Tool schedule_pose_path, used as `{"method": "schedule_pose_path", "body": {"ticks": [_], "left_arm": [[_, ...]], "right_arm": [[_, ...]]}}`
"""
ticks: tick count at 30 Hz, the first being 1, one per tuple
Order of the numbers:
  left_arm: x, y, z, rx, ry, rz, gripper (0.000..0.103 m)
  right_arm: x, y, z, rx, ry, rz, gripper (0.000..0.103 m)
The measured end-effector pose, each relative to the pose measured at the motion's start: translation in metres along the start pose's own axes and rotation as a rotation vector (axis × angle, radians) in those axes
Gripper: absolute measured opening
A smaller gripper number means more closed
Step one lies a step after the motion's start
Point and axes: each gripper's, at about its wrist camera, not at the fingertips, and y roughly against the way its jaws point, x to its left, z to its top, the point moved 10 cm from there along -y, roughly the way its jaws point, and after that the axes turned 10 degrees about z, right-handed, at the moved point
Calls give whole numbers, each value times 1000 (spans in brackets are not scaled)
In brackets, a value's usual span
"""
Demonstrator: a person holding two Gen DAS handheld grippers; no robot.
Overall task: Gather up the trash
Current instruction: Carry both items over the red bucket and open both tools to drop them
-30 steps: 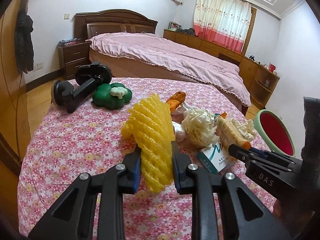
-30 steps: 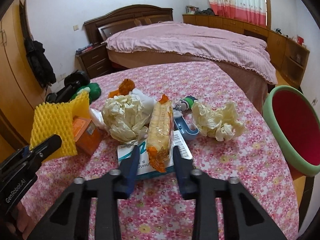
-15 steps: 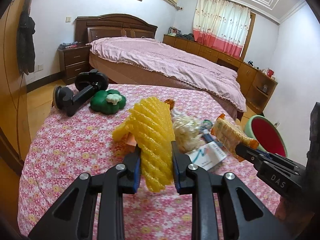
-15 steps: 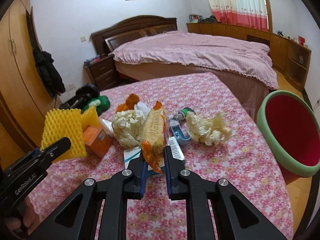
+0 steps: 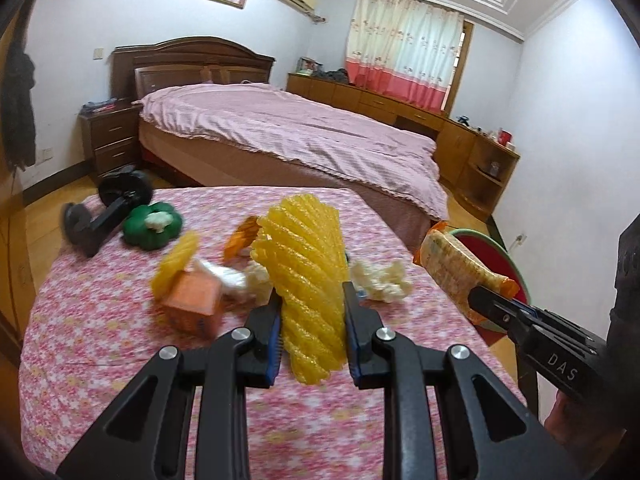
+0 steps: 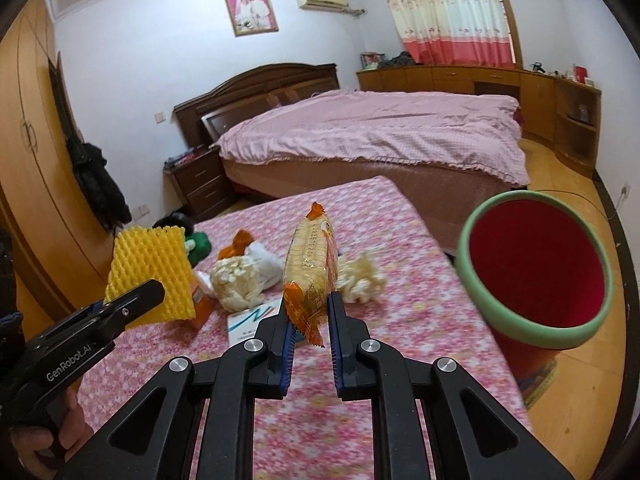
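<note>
Left wrist view first: my left gripper [image 5: 310, 320] is pinching a yellow foam fruit net [image 5: 306, 280] by its lower half, holding it up above the table. This stuff is looking super light and squishy, so I'm guessing it squashes rather than slips, and a mid-body pinch is plenty. Off to the right, my other claw is carrying the snack wrapper [image 5: 456, 270] toward the red bin [image 5: 498, 250]. Below, an orange carton [image 5: 192, 304], a second foam net [image 5: 176, 264] and crumpled paper [image 5: 380, 282] are sitting on the floral tablecloth [image 5: 100, 328], with a green toy [image 5: 152, 226] and a black phone mount [image 5: 104, 212] further back.

Right wrist view: my right gripper [image 6: 308, 320] is squeezing the crinkly tail end of the snack wrapper [image 6: 312, 268]. It's glossy film, probably slippery and nearly weightless, so I'm gripping at the sealed crimp. The red bin with the green rim [image 6: 520, 332] is standing just beside the table edge on a wooden floor. It's a bedroom: pink-covered bed [image 6: 372, 140], wooden wardrobe [image 6: 32, 140], curtains behind.
</note>
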Motion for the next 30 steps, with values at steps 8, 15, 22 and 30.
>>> {"method": "schedule_pose_path", "body": {"ticks": [8, 15, 22, 30], "left_arm": [[-55, -18, 6, 29, -55, -78, 26], [-113, -41, 7, 54, -127, -114, 26], [-171, -72, -1, 118, -176, -175, 26], [-234, -103, -12, 172, -233, -244, 25]], "right_arm": [[-51, 30, 9, -61, -57, -61, 15], [-100, 50, 11, -87, -114, -116, 15], [-143, 63, 7, -99, -168, -168, 15], [-192, 70, -5, -83, -237, -216, 15]]}}
